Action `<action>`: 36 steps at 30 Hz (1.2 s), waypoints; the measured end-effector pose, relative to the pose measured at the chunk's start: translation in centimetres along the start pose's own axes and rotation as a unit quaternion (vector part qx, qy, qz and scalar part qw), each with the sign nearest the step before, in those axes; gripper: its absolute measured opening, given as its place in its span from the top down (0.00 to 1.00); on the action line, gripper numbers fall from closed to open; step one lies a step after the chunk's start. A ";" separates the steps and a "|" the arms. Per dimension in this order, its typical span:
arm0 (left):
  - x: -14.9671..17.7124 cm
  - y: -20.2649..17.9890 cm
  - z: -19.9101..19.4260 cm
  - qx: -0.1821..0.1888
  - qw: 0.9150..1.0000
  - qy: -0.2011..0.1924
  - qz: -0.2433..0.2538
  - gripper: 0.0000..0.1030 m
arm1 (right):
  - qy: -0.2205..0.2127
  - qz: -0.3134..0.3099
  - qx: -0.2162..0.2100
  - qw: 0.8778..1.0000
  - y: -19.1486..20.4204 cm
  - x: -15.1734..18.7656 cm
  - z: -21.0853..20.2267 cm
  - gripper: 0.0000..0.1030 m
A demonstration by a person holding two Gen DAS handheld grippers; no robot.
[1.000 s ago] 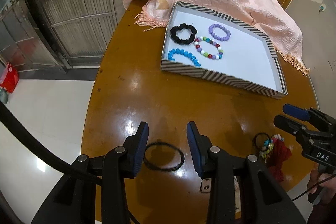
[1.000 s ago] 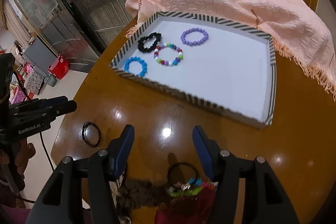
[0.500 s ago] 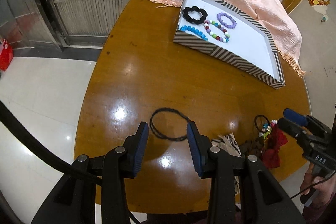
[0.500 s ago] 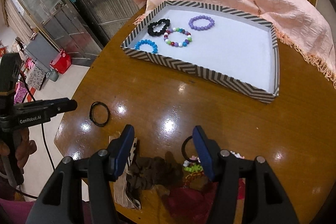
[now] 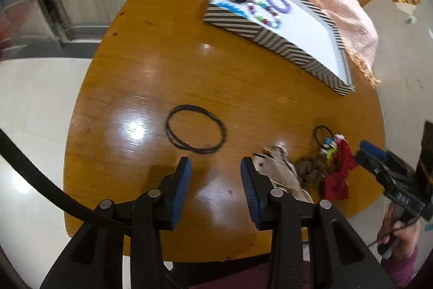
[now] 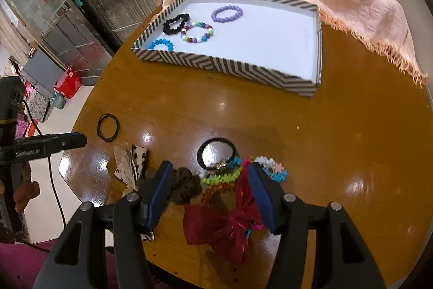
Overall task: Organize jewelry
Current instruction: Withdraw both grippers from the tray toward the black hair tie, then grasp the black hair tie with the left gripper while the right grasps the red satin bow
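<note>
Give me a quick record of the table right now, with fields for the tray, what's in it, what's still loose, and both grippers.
tray: striped tray, on the wooden table
in tray: black scrunchie, blue bracelet, multicolour bracelet, purple bracelet
loose: thin black band, hair tie, red bow, brown scrunchie
left hand-held gripper: open, empty
right hand-held gripper: open, over the loose pile

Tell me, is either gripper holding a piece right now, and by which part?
Nothing is held. The left gripper and the right gripper are both open, above the table.
</note>
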State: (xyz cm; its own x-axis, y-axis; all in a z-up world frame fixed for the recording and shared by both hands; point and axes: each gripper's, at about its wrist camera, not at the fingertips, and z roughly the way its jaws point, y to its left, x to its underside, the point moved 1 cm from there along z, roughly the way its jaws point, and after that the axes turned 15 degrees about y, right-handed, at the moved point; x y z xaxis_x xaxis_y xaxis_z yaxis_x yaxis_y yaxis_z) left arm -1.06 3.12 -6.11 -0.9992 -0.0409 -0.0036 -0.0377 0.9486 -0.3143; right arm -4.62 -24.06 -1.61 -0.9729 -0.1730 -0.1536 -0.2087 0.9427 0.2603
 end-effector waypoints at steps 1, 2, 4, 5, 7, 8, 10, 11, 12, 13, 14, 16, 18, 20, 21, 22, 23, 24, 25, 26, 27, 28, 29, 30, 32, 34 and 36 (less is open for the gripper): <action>-0.3 0.3 0.1 -0.009 1.000 -0.004 -0.005 0.64 | 0.000 0.001 -0.001 1.000 0.0 0.1 0.0 0.41; -0.5 0.6 0.2 -0.016 1.000 -0.006 -0.010 0.64 | -0.001 0.000 -0.002 1.000 0.0 0.1 0.1 0.41; -1.1 1.3 0.4 -0.026 0.999 -0.010 -0.026 0.64 | 0.000 0.000 0.002 1.000 -0.1 0.0 0.1 0.41; -1.4 1.6 0.5 -0.028 0.999 -0.011 -0.030 0.64 | 0.000 0.001 0.004 1.000 -0.2 -0.1 0.1 0.41; -1.9 2.1 0.7 -0.042 0.998 -0.018 -0.035 0.64 | 0.000 0.003 0.004 1.000 -0.5 -0.1 0.1 0.41; -2.1 2.2 0.8 -0.048 0.998 -0.020 -0.034 0.64 | 0.001 0.004 0.004 1.000 -0.6 -0.2 0.2 0.41; -2.4 2.5 1.1 -0.056 0.998 -0.017 -0.033 0.64 | 0.004 0.000 0.007 1.000 -0.6 -0.4 0.4 0.41; -2.5 2.6 1.3 -0.057 0.998 -0.014 -0.033 0.64 | 0.006 -0.006 0.012 1.000 -0.5 -0.5 0.6 0.41; -2.6 2.7 1.5 -0.058 0.998 -0.012 -0.033 0.64 | 0.007 -0.015 0.023 1.000 -0.3 -0.7 0.7 0.41; -2.6 2.7 1.6 -0.062 0.997 -0.011 -0.033 0.64 | 0.007 -0.022 0.036 0.999 -0.1 -0.8 0.8 0.41; -2.7 2.8 1.8 -0.067 0.997 -0.010 -0.033 0.64 | 0.006 -0.025 0.042 0.999 0.0 -0.9 0.9 0.42; -3.0 2.8 2.0 -0.075 0.997 -0.008 -0.032 0.64 | 0.006 -0.029 0.050 0.998 -0.2 -1.0 0.8 0.45; -3.1 2.7 2.1 -0.078 0.996 -0.007 -0.031 0.64 | 0.009 -0.025 0.050 0.998 -0.7 -1.0 0.6 0.46; -3.2 2.6 2.4 -0.081 0.996 -0.004 -0.030 0.64 | 0.019 -0.020 0.048 0.998 -1.6 -0.8 0.3 0.47; -3.2 2.5 2.5 -0.083 0.996 -0.003 -0.029 0.64 | 0.023 -0.020 0.047 0.998 -1.8 -0.6 0.2 0.47; -3.3 2.4 2.6 -0.088 0.996 -0.006 -0.027 0.64 | 0.026 -0.021 0.047 0.998 -2.0 -0.3 0.0 0.47; -3.3 2.2 2.7 -0.092 0.995 -0.006 -0.025 0.64 | 0.030 -0.023 0.046 0.998 -2.1 0.0 -0.1 0.47; -3.4 2.1 2.8 -0.095 0.995 -0.007 -0.024 0.64 | 0.034 -0.022 0.042 0.998 -2.1 0.4 0.0 0.47; -3.4 1.9 2.8 -0.098 0.995 -0.006 -0.021 0.64 | 0.039 -0.020 0.037 0.998 -2.1 0.7 0.1 0.47; -3.4 1.8 2.9 -0.100 0.995 -0.006 -0.021 0.64 | 0.044 -0.016 0.031 0.998 -2.1 1.1 0.3 0.47; -3.5 1.7 2.9 -0.101 0.995 -0.006 -0.020 0.64 | 0.047 -0.012 0.027 0.998 -2.1 1.5 0.5 0.47; -3.5 1.7 2.9 -0.102 0.995 -0.006 -0.020 0.64 | 0.050 -0.007 0.025 0.998 -2.1 1.8 0.7 0.47; -3.6 1.6 2.9 -0.103 0.994 -0.006 -0.020 0.64 | 0.053 0.000 0.023 0.998 -2.2 2.0 1.0 0.47; -3.6 1.6 2.9 -0.105 0.994 -0.005 -0.021 0.64 | 0.058 0.010 0.019 0.998 -2.3 2.3 1.4 0.47; -3.8 1.4 3.0 -0.108 0.994 -0.004 -0.023 0.64 | 0.065 0.031 0.013 0.997 -2.5 2.7 2.2 0.47; -3.9 1.2 3.0 -0.112 0.993 -0.001 -0.022 0.64 | 0.064 0.064 0.010 0.996 -3.0 3.0 2.6 0.47; -4.2 0.8 3.2 -0.116 0.993 0.001 -0.017 0.64 | 0.054 0.087 -0.003 0.995 -3.5 3.3 2.5 0.47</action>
State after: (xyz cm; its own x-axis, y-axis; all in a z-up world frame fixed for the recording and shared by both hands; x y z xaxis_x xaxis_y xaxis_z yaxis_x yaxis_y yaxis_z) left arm 3.16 3.00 -9.42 -0.9973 -0.0736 0.0054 -0.0738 0.9934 -0.0874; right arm -6.83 -27.20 -5.35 -0.9993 -0.0362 -0.0030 -0.0356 0.9595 0.2794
